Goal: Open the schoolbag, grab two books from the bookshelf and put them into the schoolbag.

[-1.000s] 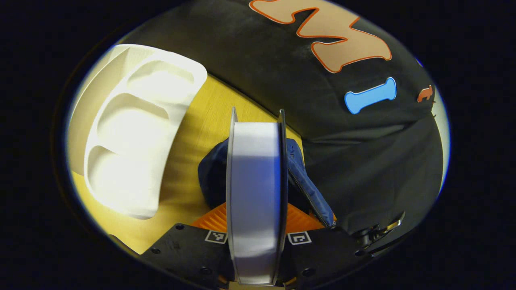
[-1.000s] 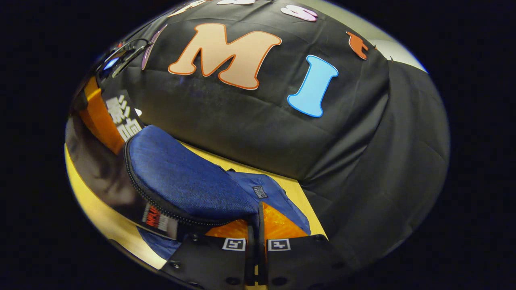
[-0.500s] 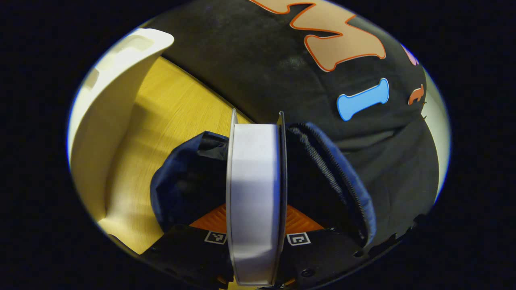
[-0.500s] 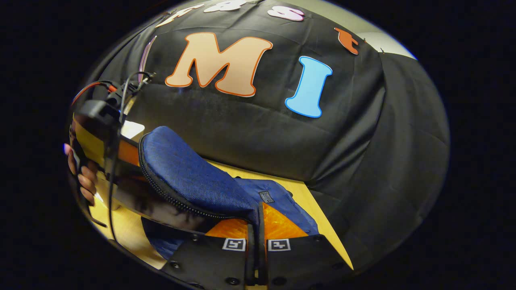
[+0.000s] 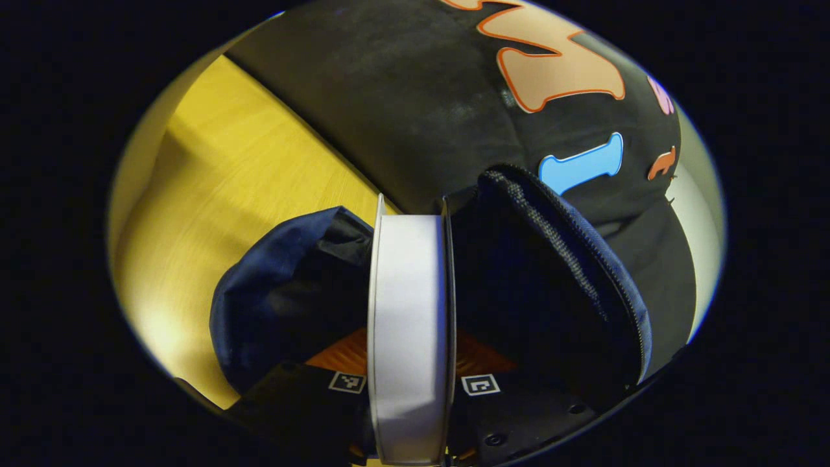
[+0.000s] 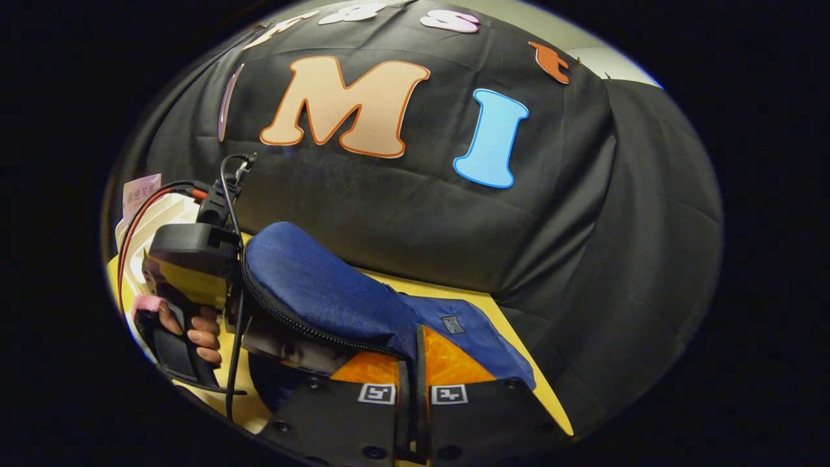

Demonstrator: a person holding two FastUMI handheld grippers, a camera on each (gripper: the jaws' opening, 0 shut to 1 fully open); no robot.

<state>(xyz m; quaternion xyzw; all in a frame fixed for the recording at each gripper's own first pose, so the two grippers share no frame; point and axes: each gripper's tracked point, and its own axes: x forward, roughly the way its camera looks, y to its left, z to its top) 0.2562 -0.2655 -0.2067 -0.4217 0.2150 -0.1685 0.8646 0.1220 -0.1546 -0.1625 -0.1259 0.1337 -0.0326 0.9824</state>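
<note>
Left gripper view: book [image 5: 408,324], white page edge facing the camera, standing on edge between the left gripper [image 5: 410,389] fingers, which are clamping its two covers. The book is sitting in the open mouth of the schoolbag [image 5: 285,292], dark blue fabric spreading on both sides of it. The zippered flap [image 5: 570,259] is arching up on one side of the book, the bag's front wall sagging on the other. The bag is resting on the yellow wooden table [image 5: 227,194], with the black cloth wall [image 5: 402,110] rising behind.

Right gripper view: right gripper [image 6: 412,389] fingers are closing tight on the blue edge of the schoolbag flap [image 6: 324,292], holding it lifted. The zipper track is running along the flap's rim. The left gripper's body [image 6: 194,259] is showing farther off beside the flap, a hand [image 6: 191,327] wrapping around its handle, cables looping above it. A white bookshelf [image 6: 152,224] is standing behind that hand. The table [image 6: 519,350] is showing past the bag.
</note>
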